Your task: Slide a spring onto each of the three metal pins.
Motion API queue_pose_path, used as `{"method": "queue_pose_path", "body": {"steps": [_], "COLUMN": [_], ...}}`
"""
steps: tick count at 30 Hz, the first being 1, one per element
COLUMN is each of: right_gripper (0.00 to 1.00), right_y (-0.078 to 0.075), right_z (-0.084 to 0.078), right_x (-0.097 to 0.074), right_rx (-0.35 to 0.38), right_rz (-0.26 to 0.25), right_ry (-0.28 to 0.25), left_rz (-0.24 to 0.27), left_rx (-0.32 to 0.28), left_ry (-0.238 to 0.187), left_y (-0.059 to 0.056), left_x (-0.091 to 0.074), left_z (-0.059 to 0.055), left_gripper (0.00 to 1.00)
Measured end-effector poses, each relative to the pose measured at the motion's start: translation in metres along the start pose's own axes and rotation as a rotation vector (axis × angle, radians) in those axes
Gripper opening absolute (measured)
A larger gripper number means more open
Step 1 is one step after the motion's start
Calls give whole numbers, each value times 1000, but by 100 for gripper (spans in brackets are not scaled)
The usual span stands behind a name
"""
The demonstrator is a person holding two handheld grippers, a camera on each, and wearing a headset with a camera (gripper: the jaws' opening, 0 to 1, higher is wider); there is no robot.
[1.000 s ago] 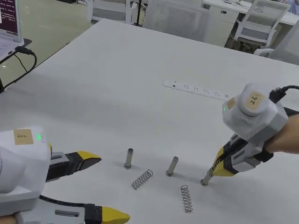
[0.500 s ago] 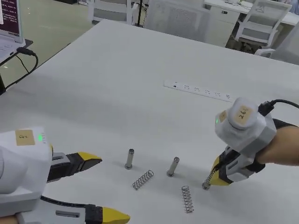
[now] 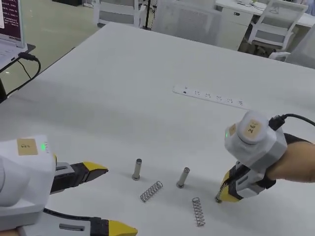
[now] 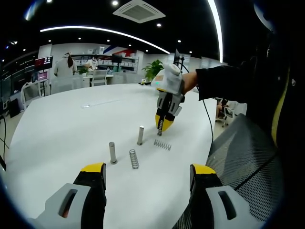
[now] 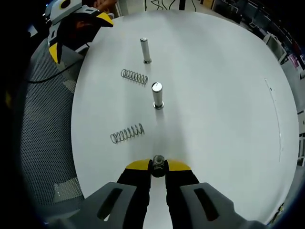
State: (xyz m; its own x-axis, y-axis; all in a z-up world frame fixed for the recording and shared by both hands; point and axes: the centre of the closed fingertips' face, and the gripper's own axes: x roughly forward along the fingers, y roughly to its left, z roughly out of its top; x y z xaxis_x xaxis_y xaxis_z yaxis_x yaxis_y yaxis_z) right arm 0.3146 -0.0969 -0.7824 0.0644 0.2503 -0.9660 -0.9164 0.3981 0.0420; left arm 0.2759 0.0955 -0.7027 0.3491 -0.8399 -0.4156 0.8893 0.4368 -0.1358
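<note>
Two pins (image 3: 137,168) stand on the table (image 3: 123,88), two springs (image 3: 150,191) before them, power strip (image 3: 211,96) behind.

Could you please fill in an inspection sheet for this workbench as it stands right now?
Surface: white tabletop, flat.
Job's things: left metal pin and middle metal pin upright, no spring on them; right metal pin at the right gripper's tips; left loose coil spring and right loose coil spring lying flat; held coil spring between the right jaws.
Clutter: nothing seen.
Grippers: left gripper open, empty; right gripper shut on the held coil spring.
Cables: black cable off the left edge; white power strip on the table.
Surroundings: open laptop, white office chair.
</note>
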Motion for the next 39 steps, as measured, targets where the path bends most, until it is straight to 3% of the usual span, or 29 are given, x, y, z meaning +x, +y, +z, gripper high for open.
{"method": "queue_pose_path", "body": {"steps": [9,26,39], "right_gripper": [9,31,36], "right_y": [0,1,5], "right_z": [2,4,12], "right_x": [0,-7,-23], "right_rx": [3,29,44], "right_rz": [-4,-27,-55], "right_ry": [-12,-61,-127], "left_rz": [-1,-5,-12], "left_rx": [4,8,16], "left_ry": [3,11,20], "left_y": [-1,-1,-2], "left_x": [0,1,4], "left_z": [-1,-2,-3], "left_gripper": [68,67,66]}}
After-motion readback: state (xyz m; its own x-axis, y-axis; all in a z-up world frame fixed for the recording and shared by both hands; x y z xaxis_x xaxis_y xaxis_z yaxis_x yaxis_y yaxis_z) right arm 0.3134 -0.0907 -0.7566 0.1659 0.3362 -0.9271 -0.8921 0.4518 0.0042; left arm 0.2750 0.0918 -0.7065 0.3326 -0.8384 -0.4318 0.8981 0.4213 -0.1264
